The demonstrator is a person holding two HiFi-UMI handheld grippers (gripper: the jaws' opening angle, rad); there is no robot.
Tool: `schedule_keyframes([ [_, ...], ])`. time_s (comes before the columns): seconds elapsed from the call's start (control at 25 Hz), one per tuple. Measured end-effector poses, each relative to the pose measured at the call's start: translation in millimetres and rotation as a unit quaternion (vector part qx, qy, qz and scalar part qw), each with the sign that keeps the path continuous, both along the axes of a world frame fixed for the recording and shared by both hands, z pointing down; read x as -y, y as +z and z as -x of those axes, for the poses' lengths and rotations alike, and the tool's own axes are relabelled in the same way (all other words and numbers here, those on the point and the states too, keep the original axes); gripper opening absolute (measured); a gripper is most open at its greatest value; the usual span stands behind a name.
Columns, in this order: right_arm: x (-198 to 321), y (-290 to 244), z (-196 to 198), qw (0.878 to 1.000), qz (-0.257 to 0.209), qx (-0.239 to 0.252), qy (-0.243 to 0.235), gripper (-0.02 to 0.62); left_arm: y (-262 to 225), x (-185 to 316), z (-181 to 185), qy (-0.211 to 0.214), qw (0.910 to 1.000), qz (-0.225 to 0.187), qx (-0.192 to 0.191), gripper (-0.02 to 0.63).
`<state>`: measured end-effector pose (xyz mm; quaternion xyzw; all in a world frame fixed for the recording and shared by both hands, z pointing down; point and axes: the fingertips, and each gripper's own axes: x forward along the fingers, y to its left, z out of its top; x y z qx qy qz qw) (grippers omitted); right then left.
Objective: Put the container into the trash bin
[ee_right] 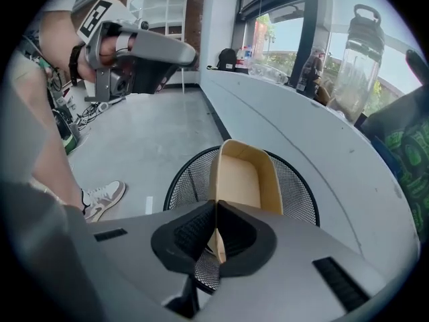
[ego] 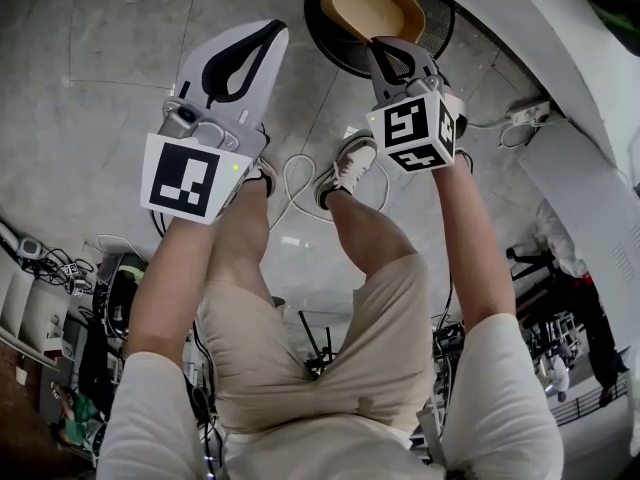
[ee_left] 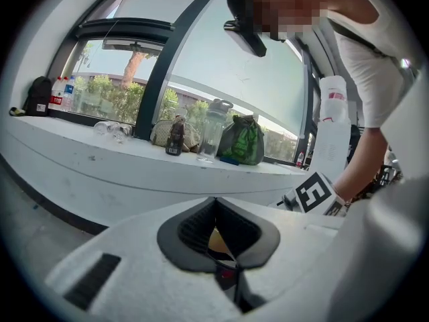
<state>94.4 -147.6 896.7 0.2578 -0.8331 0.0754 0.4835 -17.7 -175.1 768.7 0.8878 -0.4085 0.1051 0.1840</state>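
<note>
Starting closest in: the right tool (ee_right: 216, 204) has its pads squeezed together on one thin side wall of the tan container (ee_right: 244, 180), so that's a solid pinch on the edge rather than a grab around the body. The container sticks straight out ahead of the tool. Its long axis runs pretty much along the way the tool points, and its open side faces back up toward the right gripper view.

Just past and below the container is the black mesh trash bin (ee_right: 182, 188) on the floor (ego: 110, 78). From the head view the container (ego: 372, 3) sits inside the outline of the bin (ego: 325, 40), ahead of the right tool (ego: 380, 43). So the whole thing is lined up over the mouth. I can't tell if the far end has dipped below the rim yet.

So the relation that matters: the bin is directly forward and down from the right tool, with the container between the two. My guess is the next bit is just letting go, maybe after dropping a touch lower. The edge grip could make it tip sideways as it falls, but the mouth looks wide enough.

The left tool (ego: 272, 32) is off to the side, well apart from the bin. Its pads are together on nothing (ee_left: 216, 201), so it's out of the action.
</note>
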Motion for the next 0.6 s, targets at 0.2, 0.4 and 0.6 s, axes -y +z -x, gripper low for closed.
schedule_keyframes([
  [0.2,2.0,14.5,2.9,0.999,0.015,-0.03,-0.033,0.015,-2.2,1.0,3.5,-0.011,0.9999,-0.002,-0.005,0.018],
  [0.4,7.3,32.2,6.8,0.996,0.035,-0.056,-0.063,0.015,2.0,0.1,14.2,-0.019,0.9998,0.003,0.0,0.018],
  [0.6,10.6,48.0,3.7,0.993,0.061,-0.072,-0.077,0.015,8.0,-0.4,16.3,-0.028,0.9996,0.005,-0.004,0.018],
])
